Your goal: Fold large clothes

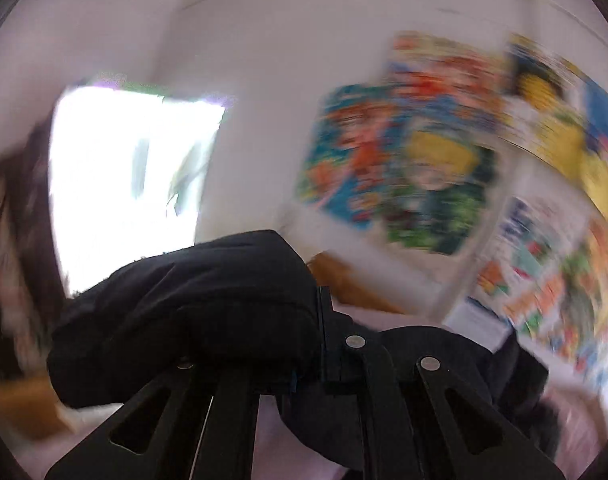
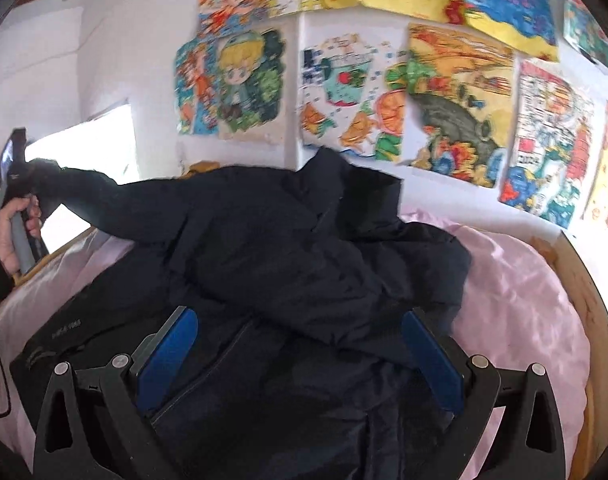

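Blue pads of the right gripper stand wide over the dark jacket; at left of frame, the left gripper clamps its sleeve.

Your dark navy jacket against pale pink bedding and a white wall crowded with bright drawings.

You see the jacket near-black, with faint pale lettering on its left side; in your left wrist view the same fabric reads flat black. Your right gripper has black arms and vivid blue pads; your left gripper shows black, its pads hidden. The drawings run to yellow, orange, blue, green and red, one showing a blond-haired figure. A tan wooden edge borders the pink at right, and the window is blown-out white.
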Available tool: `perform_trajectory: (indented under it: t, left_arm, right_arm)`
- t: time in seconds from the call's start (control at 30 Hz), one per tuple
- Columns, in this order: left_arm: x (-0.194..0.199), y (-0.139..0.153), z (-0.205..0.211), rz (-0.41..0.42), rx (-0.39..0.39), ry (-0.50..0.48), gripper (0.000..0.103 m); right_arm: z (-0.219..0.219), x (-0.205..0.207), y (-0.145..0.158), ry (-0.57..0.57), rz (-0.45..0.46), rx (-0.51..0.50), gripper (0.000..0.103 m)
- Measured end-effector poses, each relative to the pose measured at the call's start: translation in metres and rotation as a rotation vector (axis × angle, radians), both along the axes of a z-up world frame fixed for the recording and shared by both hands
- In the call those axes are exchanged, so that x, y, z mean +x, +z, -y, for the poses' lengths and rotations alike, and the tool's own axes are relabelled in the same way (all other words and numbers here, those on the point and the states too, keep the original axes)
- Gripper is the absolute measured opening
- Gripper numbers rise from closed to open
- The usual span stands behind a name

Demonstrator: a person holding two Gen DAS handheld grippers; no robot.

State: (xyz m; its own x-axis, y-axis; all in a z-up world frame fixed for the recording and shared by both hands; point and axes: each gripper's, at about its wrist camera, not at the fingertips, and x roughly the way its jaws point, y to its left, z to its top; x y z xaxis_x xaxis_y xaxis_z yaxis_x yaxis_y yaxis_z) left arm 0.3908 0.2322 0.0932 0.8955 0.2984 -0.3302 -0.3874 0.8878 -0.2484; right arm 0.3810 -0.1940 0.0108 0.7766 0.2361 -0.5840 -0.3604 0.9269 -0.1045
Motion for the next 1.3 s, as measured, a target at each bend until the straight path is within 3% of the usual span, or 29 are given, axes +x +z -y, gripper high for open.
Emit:
perform_trajectory:
  t: [0.2, 0.47, 0.73, 0.97, 1.2, 1.3]
  left_arm:
    - [0.036, 0.039, 0.097, -0.012, 0.246, -0.224, 0.005]
    - [0.093, 0.03, 0.21, -0.1, 0.491, -0.503, 0.005]
    - [0.104, -0.038, 0.298, -0.222, 0.72, -0.679, 0.005]
    - [0.111, -0.117, 0.356, -0.396, 0.905, -0.852, 0.005]
    - [0.105, -0.186, 0.375, -0.52, 1.033, -1.004, 0.006]
    - [0.105, -0.202, 0.373, -0.549, 1.025, -1.066, 0.015]
  right_arm:
    - [0.041, 0.015, 0.024, -0.119, 0.008, 0.09, 0.103]
    - [0.102, 0.034, 0.039, -0.247, 0.009, 0.119, 0.103]
    - [0.169, 0.056, 0.058, -0.364, 0.016, 0.213, 0.103]
    - [0.208, 0.069, 0.061, -0.422, -0.004, 0.292, 0.103]
    - [0.219, 0.083, 0.038, -0.423, -0.063, 0.313, 0.103]
    - [0.214, 0.09, 0.023, -0.383, -0.097, 0.311, 0.103]
